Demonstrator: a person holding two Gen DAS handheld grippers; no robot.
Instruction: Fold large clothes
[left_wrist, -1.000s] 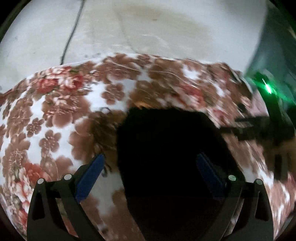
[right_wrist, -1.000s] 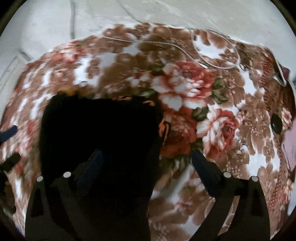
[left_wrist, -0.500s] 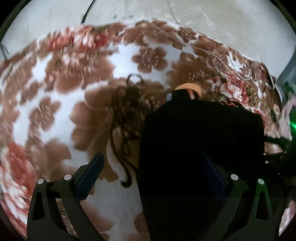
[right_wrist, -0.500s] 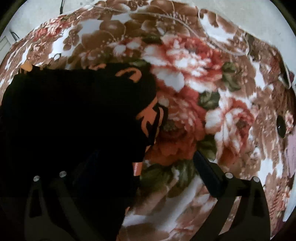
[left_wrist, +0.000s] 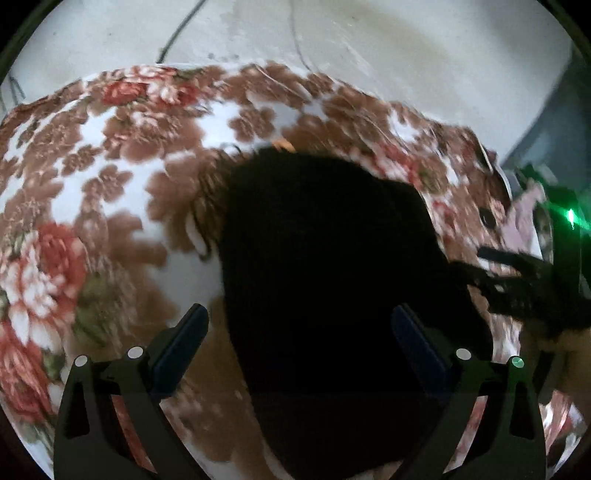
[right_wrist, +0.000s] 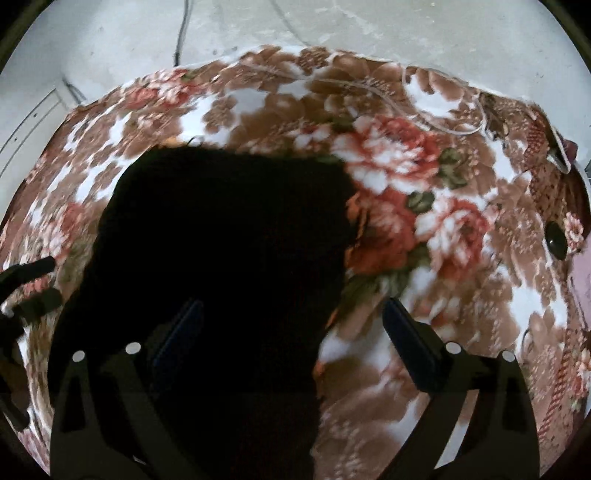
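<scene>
Black garment (left_wrist: 332, 266) bunched on floral blanket (left_wrist: 92, 206), orange trim at edge; both grippers' fingers spread wide, empty.

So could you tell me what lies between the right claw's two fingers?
In the right wrist view, the black garment and the floral blanket.

Surface: a plush floral blanket (left_wrist: 110, 177) (right_wrist: 424, 192), white ground with brown blossoms and red roses with green leaves.
Floor: pale, stained concrete floor (left_wrist: 406, 55) (right_wrist: 332, 26) beyond the blanket's far edge.
Cable: a thin dark cable (left_wrist: 181, 29) (right_wrist: 181, 29) running across the floor.
Cord: a thin white looping cord (right_wrist: 443, 122) lying on the blanket, far right.
Small item: a dark round object (left_wrist: 488, 218) (right_wrist: 556, 239) at the blanket's right side; too blurred to identify.
</scene>
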